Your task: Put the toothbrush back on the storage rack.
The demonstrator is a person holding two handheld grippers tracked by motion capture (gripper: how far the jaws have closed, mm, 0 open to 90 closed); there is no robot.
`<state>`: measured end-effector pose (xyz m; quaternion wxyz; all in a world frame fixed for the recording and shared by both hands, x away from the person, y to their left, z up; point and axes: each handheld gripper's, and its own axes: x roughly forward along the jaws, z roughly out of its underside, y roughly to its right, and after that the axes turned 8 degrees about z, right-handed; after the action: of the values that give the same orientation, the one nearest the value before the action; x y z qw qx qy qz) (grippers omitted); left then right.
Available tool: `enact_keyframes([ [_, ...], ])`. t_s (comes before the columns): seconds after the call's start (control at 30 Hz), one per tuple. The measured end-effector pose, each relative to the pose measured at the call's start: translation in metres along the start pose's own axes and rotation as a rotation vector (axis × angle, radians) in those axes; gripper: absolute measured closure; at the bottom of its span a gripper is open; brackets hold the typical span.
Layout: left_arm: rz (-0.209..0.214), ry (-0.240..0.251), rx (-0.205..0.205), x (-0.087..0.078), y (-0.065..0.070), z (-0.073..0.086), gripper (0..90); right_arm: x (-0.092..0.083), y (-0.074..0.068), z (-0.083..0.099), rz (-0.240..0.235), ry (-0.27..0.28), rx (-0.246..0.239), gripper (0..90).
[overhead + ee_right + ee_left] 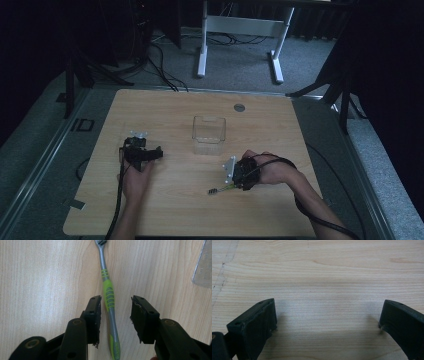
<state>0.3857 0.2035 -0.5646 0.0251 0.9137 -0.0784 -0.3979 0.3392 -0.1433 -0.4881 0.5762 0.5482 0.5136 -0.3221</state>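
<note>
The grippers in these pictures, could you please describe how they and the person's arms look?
Both the left gripper and the right gripper are black with blocky, flat-faced jaws. Each carries a grey three-cornered plate on top and trails a black cable along the forearm. The forearms are bare, with no sleeves in sight.

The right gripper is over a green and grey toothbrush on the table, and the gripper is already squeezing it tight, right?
Not quite. The right gripper is over the green and grey toothbrush on the table, but it isn't squeezing it: the right gripper view shows a gap between the handle and the jaw on one side.
</note>
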Motion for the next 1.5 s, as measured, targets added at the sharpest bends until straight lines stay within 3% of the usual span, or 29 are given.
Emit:
enact_keyframes([
  [0.23, 0.0, 0.0, 0.0, 0.0, 0.0, 0.0, 1.4, 0.005, -0.002, -0.003, -0.009, -0.016, -0.036, 61.4],
  [1.5, 0.0, 0.0, 0.0, 0.0, 0.0, 0.0, 1.4, 0.019, -0.002, -0.003, -0.041, -0.063, -0.06, 65.9],
])
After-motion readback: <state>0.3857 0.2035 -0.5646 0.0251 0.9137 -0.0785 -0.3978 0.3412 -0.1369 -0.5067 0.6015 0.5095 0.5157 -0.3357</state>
